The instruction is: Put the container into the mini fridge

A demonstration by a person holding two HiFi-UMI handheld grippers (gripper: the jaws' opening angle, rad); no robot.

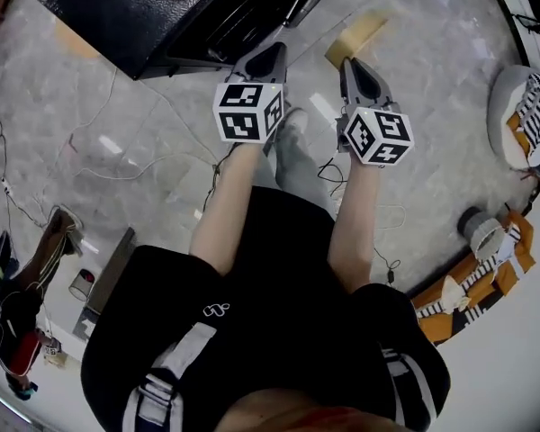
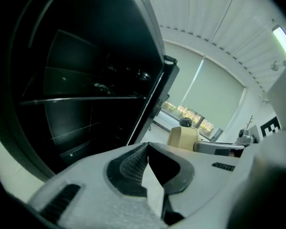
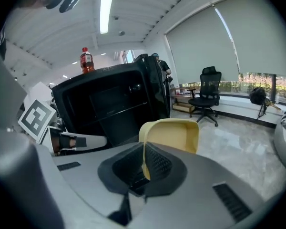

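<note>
A pale yellow open container [image 3: 174,133] hangs in front of me, and my right gripper [image 3: 144,160] is shut on its near wall. In the head view the container [image 1: 355,36] shows just past the right gripper [image 1: 356,67], above the marble floor. The black mini fridge [image 1: 162,12] stands at the upper left with its door open; its dark shelves [image 2: 81,98] fill the left gripper view. My left gripper [image 2: 147,148] is shut with nothing in it, close to the fridge opening, and sits beside the fridge's front edge [image 1: 266,57]. From there the container [image 2: 183,137] appears to its right.
A red-capped bottle [image 3: 86,60] stands on top of the fridge [image 3: 109,101]. A black office chair [image 3: 207,94] is by the window blinds. Loose cables [image 1: 117,165] trail over the floor, a tape roll [image 1: 81,284] lies at the left, and orange striped bags [image 1: 472,282] at the right.
</note>
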